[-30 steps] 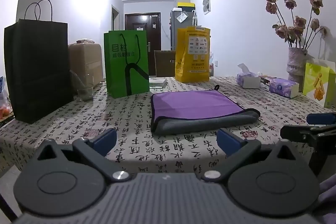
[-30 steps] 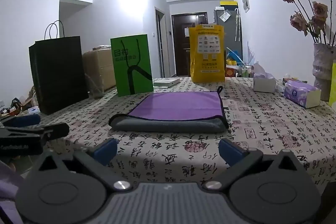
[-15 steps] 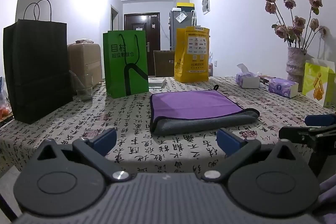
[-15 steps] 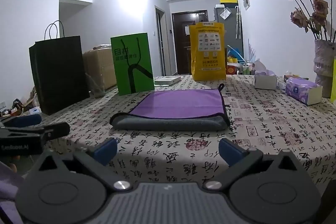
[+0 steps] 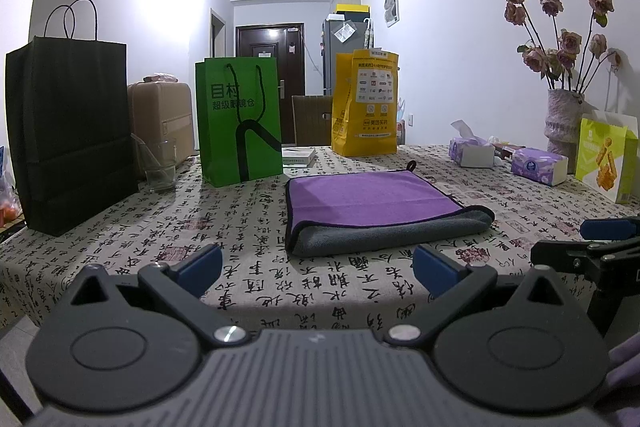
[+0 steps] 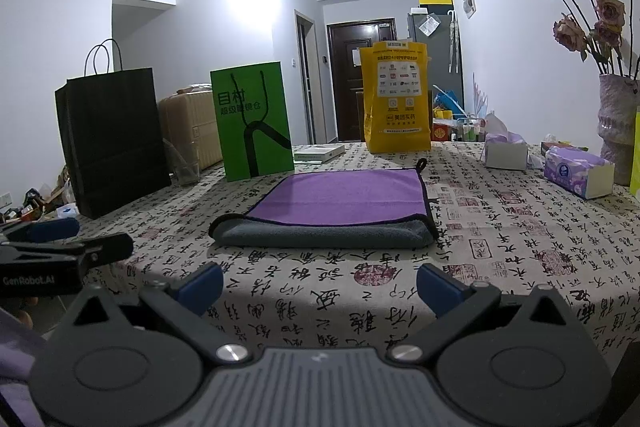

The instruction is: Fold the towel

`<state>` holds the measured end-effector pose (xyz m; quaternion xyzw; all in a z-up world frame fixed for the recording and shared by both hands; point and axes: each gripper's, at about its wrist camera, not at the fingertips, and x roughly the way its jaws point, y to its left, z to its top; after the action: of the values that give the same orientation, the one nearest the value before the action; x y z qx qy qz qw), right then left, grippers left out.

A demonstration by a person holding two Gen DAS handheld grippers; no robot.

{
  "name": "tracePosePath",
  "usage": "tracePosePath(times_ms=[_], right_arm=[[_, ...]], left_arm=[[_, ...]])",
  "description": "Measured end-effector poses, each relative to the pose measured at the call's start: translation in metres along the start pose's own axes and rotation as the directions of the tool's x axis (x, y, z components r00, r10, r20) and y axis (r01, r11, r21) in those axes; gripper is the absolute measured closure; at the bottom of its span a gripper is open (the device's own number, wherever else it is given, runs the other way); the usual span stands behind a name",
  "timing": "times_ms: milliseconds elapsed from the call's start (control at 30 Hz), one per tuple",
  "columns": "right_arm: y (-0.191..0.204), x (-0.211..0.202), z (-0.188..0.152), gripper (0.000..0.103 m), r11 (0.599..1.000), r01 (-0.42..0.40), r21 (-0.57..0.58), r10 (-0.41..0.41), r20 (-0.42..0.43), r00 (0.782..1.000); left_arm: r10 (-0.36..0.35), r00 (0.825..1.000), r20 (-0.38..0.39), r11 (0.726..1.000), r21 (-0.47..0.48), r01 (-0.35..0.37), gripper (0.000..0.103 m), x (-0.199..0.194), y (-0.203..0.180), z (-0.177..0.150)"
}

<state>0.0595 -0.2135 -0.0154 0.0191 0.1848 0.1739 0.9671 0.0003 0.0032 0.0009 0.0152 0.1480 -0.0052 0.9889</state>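
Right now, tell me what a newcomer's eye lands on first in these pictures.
The purple towel, folded with its grey underside at the near edge, lies mid-table on the calligraphy-print tablecloth. Behind it stand a green bag, a yellow bag and, far left, a black bag. Both tools, left and right, hover open at the near table edge.

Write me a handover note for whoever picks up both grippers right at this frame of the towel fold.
Left gripper: open, empty, held back at the table's near edge, short of the towel.
Right gripper: open, empty, likewise held back.
Towel: lies flat on the patterned tablecloth, already folded over once, purple face up, grey fold along the near edge, hanging loop at the far corner. Nothing touches it.
Done: one fold, judging by the doubled edge.
Left: probably another fold; bring both grippers in to the towel's edge, or stop if one fold is enough.
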Motion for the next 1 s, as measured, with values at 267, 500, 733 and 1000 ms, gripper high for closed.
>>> tracePosePath(times_ms=[267, 500, 733, 1000], right_arm=[[-0.0015, -0.0003, 0.0006, 0.0, 1.0, -0.001, 0.003, 0.001, 0.008, 1.0], [-0.0006, 0.0006, 0.0005, 0.0, 1.0, -0.002, 0.002, 0.002, 0.005, 1.0], [-0.0004, 0.0017, -0.0002, 0.0, 1.0, -0.001, 0.004, 0.001, 0.002, 1.0], [-0.0004, 0.0021, -0.001, 0.0, 1.0, -0.001, 0.005, 0.001, 0.003, 1.0]], left_arm=[[0.001, 1.0, 0.0, 1.0, 0.001, -0.001, 0.0, 0.0, -0.0001, -0.0001], [0.001, 1.0, -0.001, 1.0, 0.001, -0.001, 0.0, 0.0002, -0.0005, 0.0001], [0.001, 1.0, -0.001, 1.0, 0.002, -0.001, 0.0, 0.0002, -0.0009, 0.0001], [0.001, 1.0, -0.002, 1.0, 0.001, -0.001, 0.0, 0.0017, -0.0015, -0.0004]])
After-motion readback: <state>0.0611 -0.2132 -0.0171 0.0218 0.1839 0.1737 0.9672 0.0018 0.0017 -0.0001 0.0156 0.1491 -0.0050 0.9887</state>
